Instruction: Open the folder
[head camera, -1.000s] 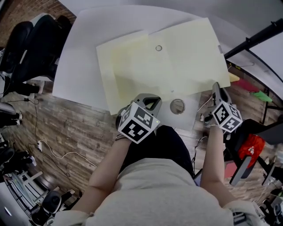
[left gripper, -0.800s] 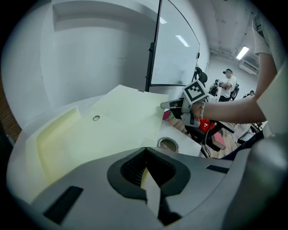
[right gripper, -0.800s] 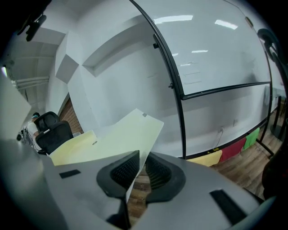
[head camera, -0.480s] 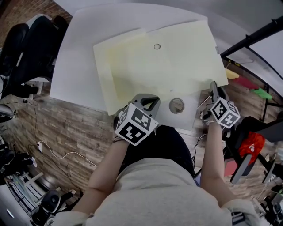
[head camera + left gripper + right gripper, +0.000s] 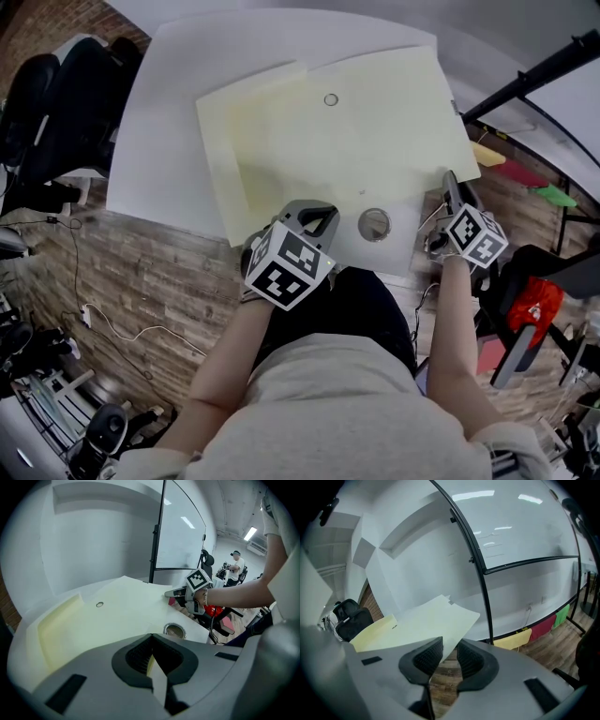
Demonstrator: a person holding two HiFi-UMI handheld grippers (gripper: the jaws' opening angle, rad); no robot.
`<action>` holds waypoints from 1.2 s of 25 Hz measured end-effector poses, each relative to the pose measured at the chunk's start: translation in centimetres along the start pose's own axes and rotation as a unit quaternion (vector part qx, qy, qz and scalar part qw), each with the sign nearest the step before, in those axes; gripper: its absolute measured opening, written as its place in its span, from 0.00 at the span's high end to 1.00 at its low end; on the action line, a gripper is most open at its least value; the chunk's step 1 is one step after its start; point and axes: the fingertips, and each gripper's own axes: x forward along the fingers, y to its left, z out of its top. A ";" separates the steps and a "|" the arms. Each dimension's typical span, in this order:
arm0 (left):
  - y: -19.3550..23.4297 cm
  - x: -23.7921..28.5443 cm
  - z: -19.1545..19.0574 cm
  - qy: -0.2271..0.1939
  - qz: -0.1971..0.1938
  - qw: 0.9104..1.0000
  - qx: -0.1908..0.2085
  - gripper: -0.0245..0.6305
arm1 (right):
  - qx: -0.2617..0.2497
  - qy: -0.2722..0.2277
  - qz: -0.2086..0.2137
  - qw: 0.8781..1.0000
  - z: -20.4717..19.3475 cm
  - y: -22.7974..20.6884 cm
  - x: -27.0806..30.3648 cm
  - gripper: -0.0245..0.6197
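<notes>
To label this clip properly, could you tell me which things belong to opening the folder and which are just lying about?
In the job: folder, spread on the table; left gripper, clamped on its near edge; right gripper, jaws just opening, folder corner loose between them.
Lying about: office chair, cable hole, whiteboard.

The folder point(image 5: 356, 141) covers most of the table point(image 5: 159, 112), leaving bare strips along the far and left edges. A grommet point(image 5: 374, 223) sits in the bare near edge. A black pole point(image 5: 534, 80) slants in at the right corner, seemingly just clear of it. A chair point(image 5: 56, 103) crowds the left side.
</notes>
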 end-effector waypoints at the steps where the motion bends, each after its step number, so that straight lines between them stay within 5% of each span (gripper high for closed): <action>1: 0.0 0.0 0.0 0.000 0.000 1.000 0.000 0.93 | 0.000 -0.004 0.000 1.000 0.0 -0.1 0.0 0.82; 15: 0.0 -0.2 -0.1 -0.011 0.009 1.000 0.001 0.93 | -0.010 -0.029 -0.051 0.998 0.2 -0.8 -0.8 0.69; 30: 0.6 -3.8 -1.0 -0.041 0.036 0.998 0.007 0.93 | -0.021 -0.062 -0.064 0.996 2.2 1.9 -5.3 0.65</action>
